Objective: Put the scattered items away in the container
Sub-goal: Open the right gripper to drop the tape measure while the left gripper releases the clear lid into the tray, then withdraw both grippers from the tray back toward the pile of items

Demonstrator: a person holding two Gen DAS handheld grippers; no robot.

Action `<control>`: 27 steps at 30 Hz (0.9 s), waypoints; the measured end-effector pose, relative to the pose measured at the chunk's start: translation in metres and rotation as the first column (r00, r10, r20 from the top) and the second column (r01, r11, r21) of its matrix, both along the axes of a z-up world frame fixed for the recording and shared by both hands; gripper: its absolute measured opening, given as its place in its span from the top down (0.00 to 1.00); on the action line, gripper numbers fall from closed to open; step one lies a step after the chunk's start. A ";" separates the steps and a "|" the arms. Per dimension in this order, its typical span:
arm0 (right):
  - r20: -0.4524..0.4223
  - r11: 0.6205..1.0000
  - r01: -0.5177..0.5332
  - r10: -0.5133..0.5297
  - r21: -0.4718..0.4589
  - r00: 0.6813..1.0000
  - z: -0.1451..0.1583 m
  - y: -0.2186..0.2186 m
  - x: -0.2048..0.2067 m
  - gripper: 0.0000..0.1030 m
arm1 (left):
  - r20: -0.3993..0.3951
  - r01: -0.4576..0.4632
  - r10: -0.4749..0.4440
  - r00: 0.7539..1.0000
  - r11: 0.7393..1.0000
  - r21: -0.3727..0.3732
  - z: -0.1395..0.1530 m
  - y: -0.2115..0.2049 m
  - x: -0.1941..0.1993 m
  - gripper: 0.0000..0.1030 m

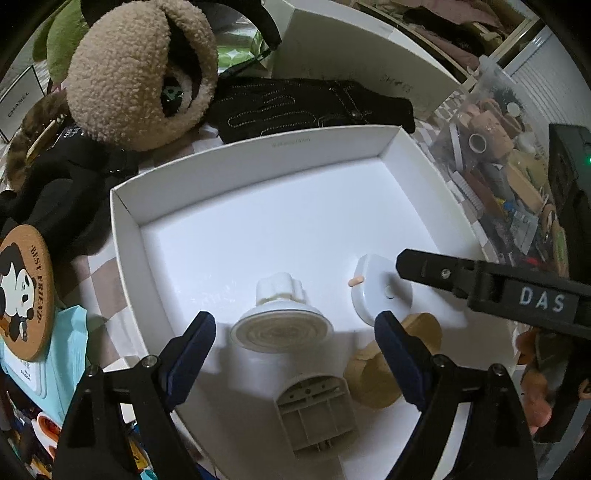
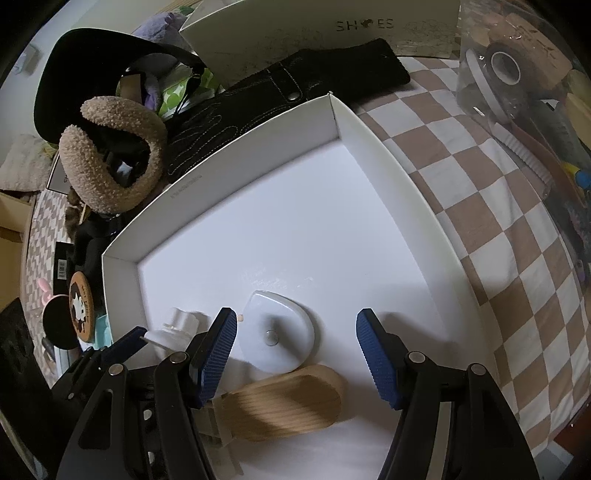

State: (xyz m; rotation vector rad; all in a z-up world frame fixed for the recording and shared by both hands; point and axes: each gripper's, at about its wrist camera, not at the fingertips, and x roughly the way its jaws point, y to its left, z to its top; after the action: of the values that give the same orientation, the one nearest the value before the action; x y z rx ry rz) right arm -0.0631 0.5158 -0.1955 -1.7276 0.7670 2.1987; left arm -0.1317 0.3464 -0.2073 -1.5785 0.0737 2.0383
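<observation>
A shallow white box [image 1: 255, 158] holds several small things. A white suction-cup piece [image 1: 282, 321] lies on its floor between the fingers of my left gripper [image 1: 295, 332], which is open; the pads do not touch it. Near it lie a grey plastic part [image 1: 314, 413], a wooden piece [image 1: 391, 362] and a white half-round disc [image 1: 380, 291] with a small orange pill [image 1: 356, 281] beside it. My right gripper [image 2: 297, 328] hovers open over the half-round disc [image 2: 277, 332], just above the wooden piece [image 2: 284, 402]. The box wall [image 2: 258, 147] stands behind.
Beyond the box lie fluffy tan earmuffs [image 1: 140, 74] and a black stitched glove [image 1: 314, 107], with a shoe box [image 2: 332, 33] behind. A cork coaster [image 1: 26, 291] sits at the left. On the checkered cloth [image 2: 498, 221] at the right stands a clear tub [image 1: 498, 166] of clutter.
</observation>
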 end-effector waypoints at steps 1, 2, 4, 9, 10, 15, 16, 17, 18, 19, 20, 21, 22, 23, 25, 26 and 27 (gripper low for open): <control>-0.001 1.000 0.000 0.000 0.000 1.000 0.001 -0.001 0.001 0.34 | -0.004 -0.003 0.003 1.000 1.000 0.003 0.003 -0.001 0.001 0.14; -0.003 1.000 -0.001 0.001 0.000 1.000 0.002 -0.002 0.001 0.34 | -0.008 -0.005 0.005 1.000 1.000 0.005 0.005 -0.003 0.001 0.14; -0.005 1.000 0.002 -0.002 0.004 1.000 0.006 -0.004 0.003 0.22 | -0.014 -0.009 0.009 1.000 1.000 0.013 0.011 -0.005 0.002 0.14; -0.031 1.000 0.004 -0.003 0.031 1.000 0.020 -0.011 0.010 0.00 | -0.049 -0.022 0.023 0.999 0.999 0.024 0.026 -0.011 0.008 0.07; -0.031 0.999 0.008 -0.007 0.044 0.999 0.022 -0.012 0.012 0.00 | -0.057 -0.024 0.025 0.998 0.999 0.027 0.030 -0.013 0.010 0.06; -0.012 0.995 -0.005 0.006 0.096 1.000 0.029 -0.020 0.017 0.00 | -0.068 -0.032 0.036 0.997 0.998 0.053 0.044 -0.019 0.018 0.02; -0.012 0.994 -0.010 0.011 0.105 1.000 0.031 -0.021 0.018 0.00 | -0.071 -0.031 0.035 0.997 0.998 0.061 0.048 -0.020 0.020 0.01; -0.013 0.993 -0.014 0.016 0.114 1.000 0.033 -0.022 0.020 0.00 | -0.075 -0.029 0.034 0.997 0.997 0.067 0.051 -0.021 0.023 0.01; -0.018 0.993 -0.017 0.019 0.120 1.000 0.036 -0.023 0.021 0.00 | -0.082 -0.027 0.033 0.996 0.997 0.068 0.054 -0.022 0.025 0.00; -0.023 0.992 -0.019 0.022 0.125 0.999 0.039 -0.023 0.022 0.00 | -0.090 -0.025 0.031 0.995 0.997 0.066 0.058 -0.023 0.027 0.00; -0.026 0.991 -0.019 0.022 0.129 0.999 0.041 -0.024 0.023 0.00 | -0.098 -0.023 0.029 0.995 0.998 0.063 0.060 -0.024 0.029 0.00; -0.030 0.991 -0.017 0.021 0.133 0.999 0.044 -0.024 0.024 0.00 | -0.105 -0.020 0.027 0.994 0.998 0.060 0.063 -0.025 0.031 0.00; -0.034 0.991 -0.016 0.021 0.135 0.999 0.047 -0.025 0.025 0.00 | -0.111 -0.018 0.024 0.993 0.998 0.056 0.065 -0.026 0.033 0.00; -0.038 0.991 -0.015 0.020 0.136 0.999 0.049 -0.025 0.026 0.00 | -0.118 -0.016 0.022 0.993 0.999 0.052 0.068 -0.028 0.034 0.00; -0.053 0.991 -0.013 0.020 0.134 0.998 0.055 -0.026 0.028 0.00 | -0.130 -0.015 0.021 0.991 0.999 0.046 0.073 -0.032 0.038 0.00; -0.058 0.991 -0.011 0.019 0.134 0.998 0.057 -0.027 0.029 0.00 | -0.136 -0.016 0.021 0.990 0.999 0.044 0.075 -0.034 0.039 0.00; -0.066 0.991 -0.011 0.020 0.134 0.998 0.061 -0.028 0.030 0.00 | -0.142 -0.017 0.023 0.990 0.999 0.042 0.076 -0.036 0.041 0.00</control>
State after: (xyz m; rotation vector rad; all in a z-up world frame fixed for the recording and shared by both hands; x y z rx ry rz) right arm -0.0331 0.4878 -0.1349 -1.6090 0.6077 2.2726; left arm -0.0911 0.3102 -0.1310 -1.4129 0.0690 2.1525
